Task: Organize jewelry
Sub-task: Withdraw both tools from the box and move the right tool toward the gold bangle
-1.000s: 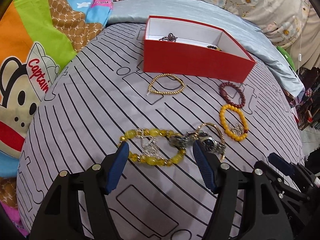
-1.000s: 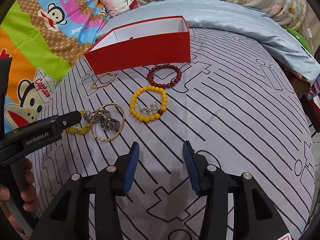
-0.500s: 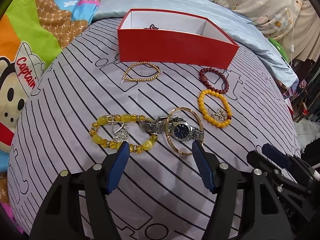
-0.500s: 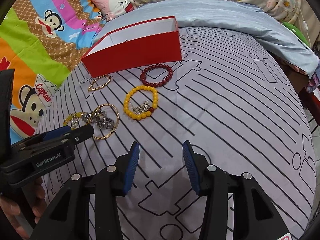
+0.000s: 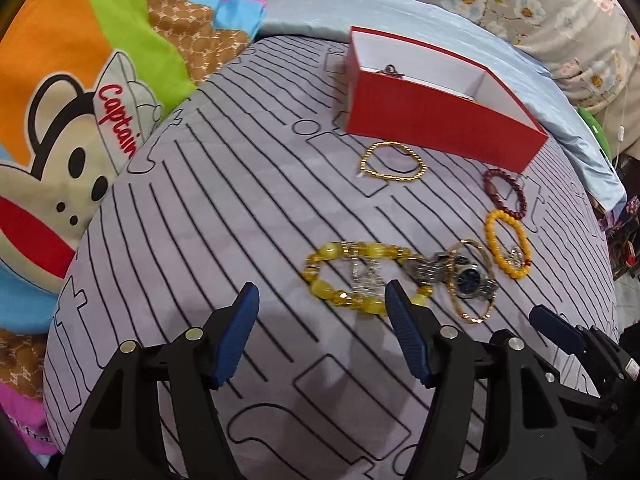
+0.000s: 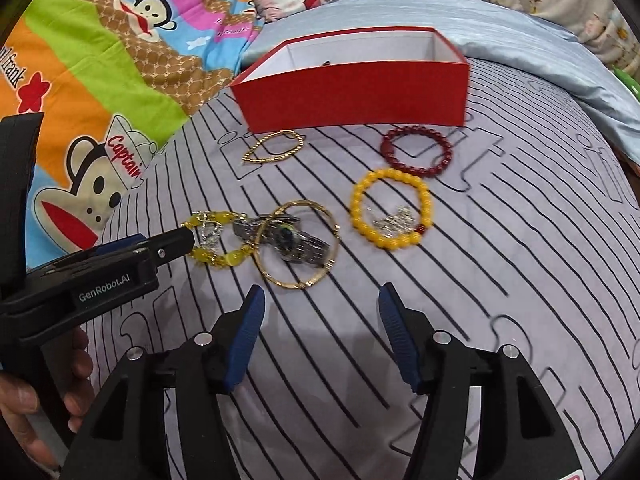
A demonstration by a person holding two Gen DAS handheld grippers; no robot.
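I have both sets of tongs low over the bed, angled down at the loose pieces. The left tongs (image 5: 320, 312) stand apart with nothing clamped; the right pad sits just in front of the yellow bracelet (image 5: 360, 276), so I judge that is the piece I am lining up. The right tongs (image 6: 318, 312) are opening, with only bare sheet (image 6: 480, 280) between the pads, just short of the bangle (image 6: 298, 244) and the watch (image 6: 286, 238) lying across it. I read the spread as a working layout — everything flat on the striped sheet in front of the red box (image 6: 356, 96), near enough for a short carry. The box is open-topped, white inside, and at least one small dark piece already lies in it, so the sorting looks begun but far from done. Still outside: a thin gold chain (image 6: 276, 146) nearest the box, a dark red bead bracelet (image 6: 416, 152), and an orange-yellow bead bracelet (image 6: 390, 208) with a small silvery piece lying inside its ring. The yellow bracelet has chunky translucent beads and a silver charm, and it touches the watch band — I would expect the two to drag together unless I grip the beads on the far side.
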